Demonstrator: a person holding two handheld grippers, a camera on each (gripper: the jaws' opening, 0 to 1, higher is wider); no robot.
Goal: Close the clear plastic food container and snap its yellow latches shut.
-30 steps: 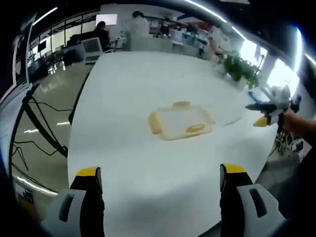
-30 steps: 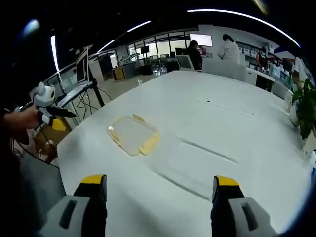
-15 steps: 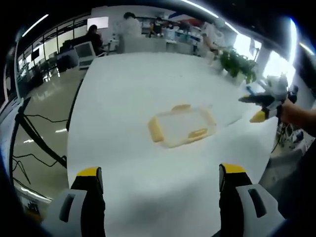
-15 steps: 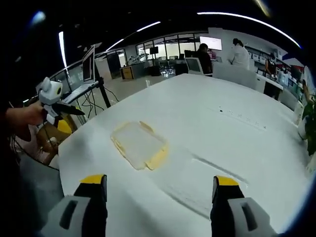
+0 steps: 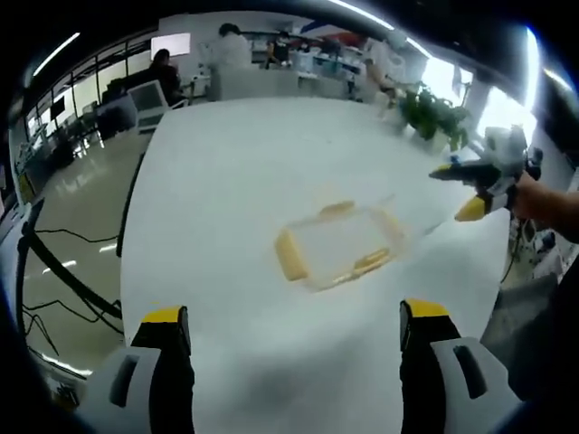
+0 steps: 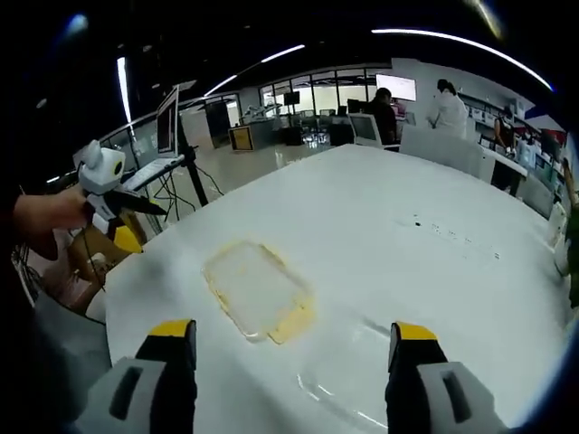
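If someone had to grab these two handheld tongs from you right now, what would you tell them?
Left tongs: open, holding nothing, above the white table.
Right tongs: open, holding nothing.
The clear plastic food container with yellow latches lies flat on the table ahead of both tongs, untouched.
Done: nothing that can be seen; whether the lid is seated is unclear.
Left: reach it, press the lid down, snap the latches.

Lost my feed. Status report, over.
Both grippers open, off the table. Left gripper, right gripper. Container flat, untouched. Lid lying beside it. Path unobstructed.
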